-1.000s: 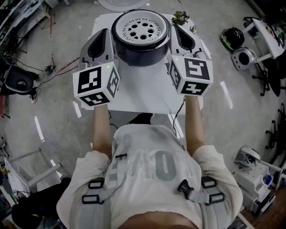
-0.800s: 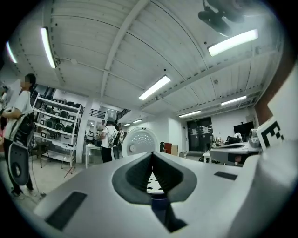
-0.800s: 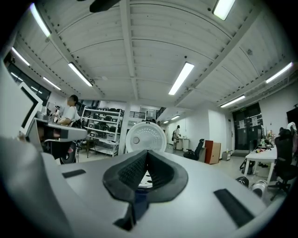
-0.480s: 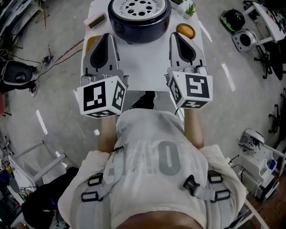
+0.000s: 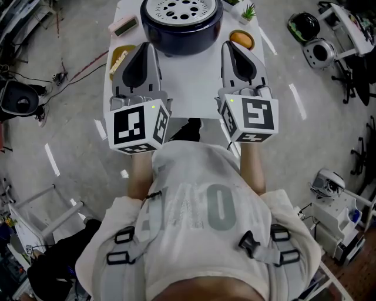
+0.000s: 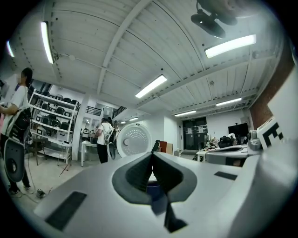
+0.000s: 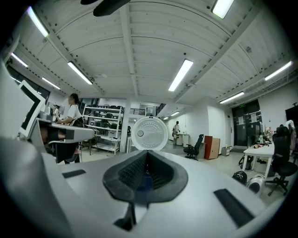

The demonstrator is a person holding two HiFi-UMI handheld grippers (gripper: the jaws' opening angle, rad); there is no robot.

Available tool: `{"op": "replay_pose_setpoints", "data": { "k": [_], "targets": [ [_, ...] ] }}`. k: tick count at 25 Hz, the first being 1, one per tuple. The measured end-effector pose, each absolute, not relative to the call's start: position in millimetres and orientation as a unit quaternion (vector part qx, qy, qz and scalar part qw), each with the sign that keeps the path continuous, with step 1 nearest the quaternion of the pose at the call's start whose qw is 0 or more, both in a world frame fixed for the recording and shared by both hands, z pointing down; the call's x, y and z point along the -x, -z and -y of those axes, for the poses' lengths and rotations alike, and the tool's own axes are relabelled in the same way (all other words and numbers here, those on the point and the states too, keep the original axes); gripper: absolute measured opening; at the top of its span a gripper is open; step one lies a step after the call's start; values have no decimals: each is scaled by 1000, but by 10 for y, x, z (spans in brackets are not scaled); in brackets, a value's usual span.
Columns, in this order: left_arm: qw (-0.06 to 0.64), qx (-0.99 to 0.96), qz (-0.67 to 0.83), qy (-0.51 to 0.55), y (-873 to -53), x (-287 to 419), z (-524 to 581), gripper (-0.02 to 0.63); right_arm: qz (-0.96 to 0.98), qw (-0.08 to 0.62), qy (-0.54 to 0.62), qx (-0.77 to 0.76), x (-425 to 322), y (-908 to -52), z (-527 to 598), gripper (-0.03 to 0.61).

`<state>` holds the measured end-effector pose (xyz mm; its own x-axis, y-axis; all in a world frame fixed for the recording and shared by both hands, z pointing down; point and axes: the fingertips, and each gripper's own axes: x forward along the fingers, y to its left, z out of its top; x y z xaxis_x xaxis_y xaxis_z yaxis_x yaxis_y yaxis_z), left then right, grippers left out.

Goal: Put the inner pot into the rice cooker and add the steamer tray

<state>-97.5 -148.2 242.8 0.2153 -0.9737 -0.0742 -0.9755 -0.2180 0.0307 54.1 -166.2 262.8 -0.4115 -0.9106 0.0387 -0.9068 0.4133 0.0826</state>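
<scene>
Pinching shut on nothing, the left gripper and right gripper are hanging near the rice cooker.

1. The dark rice cooker sits at the far end of the white table, with the perforated steamer tray seated in its top.
2. The left gripper and right gripper point towards it, jaws together, tips near its front.
3. An orange object lies beside the right tip, with a small plant beyond.
</scene>
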Motion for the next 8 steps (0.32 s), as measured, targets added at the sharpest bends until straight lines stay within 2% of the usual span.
{"op": "replay_pose_setpoints", "data": {
  "k": [8],
  "targets": [
    [11, 776, -629, -39, -2412, 975, 1491, 21, 844, 34, 21, -534, -574, -2594, 1645, 8]
  ]
}}
